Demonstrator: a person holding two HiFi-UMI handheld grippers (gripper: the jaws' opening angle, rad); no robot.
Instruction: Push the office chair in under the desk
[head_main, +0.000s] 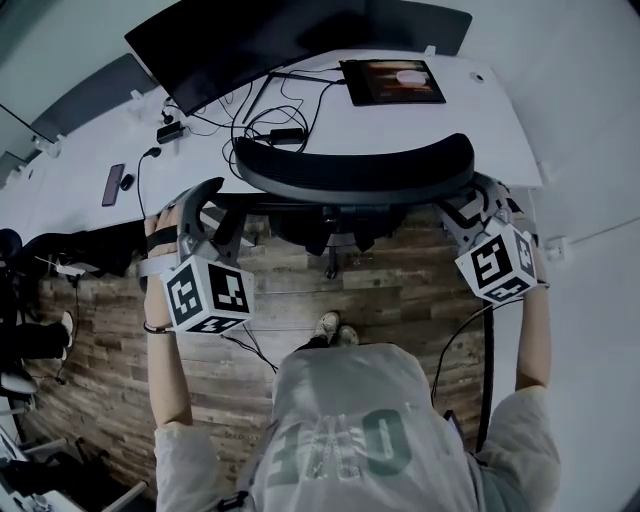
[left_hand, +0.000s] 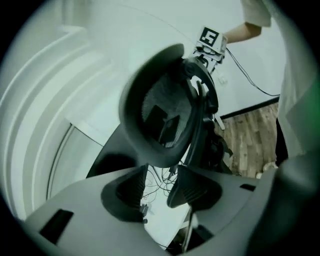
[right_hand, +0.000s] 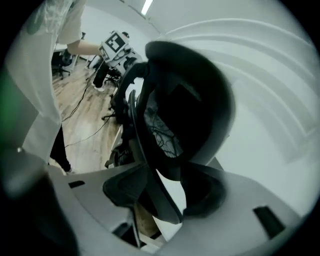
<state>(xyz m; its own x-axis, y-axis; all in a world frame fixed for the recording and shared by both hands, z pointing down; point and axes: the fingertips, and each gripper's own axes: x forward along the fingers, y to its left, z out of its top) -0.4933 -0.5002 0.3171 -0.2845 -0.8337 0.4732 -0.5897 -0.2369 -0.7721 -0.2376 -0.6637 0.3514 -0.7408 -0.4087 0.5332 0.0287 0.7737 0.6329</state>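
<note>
Chair (head_main: 355, 172) in under surface (head_main: 505, 120), backrest at edge. I read left hand-held gripper (left_hand: 161, 192) spread, empty; right hand-held gripper (right_hand: 167, 195) spread, backrest rim between jaws, unpinched. Risk: skewed withdrawal snags rim, rolls chair out.

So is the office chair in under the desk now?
In: the backrest sits at the desk front edge, seat hidden beneath.

Access to the desk (head_main: 480, 110) front is blocked by the chair back (head_main: 355, 172); open wooden floor (head_main: 400, 300) is seen behind it, crossed by thin cables (head_main: 255, 350).
</note>
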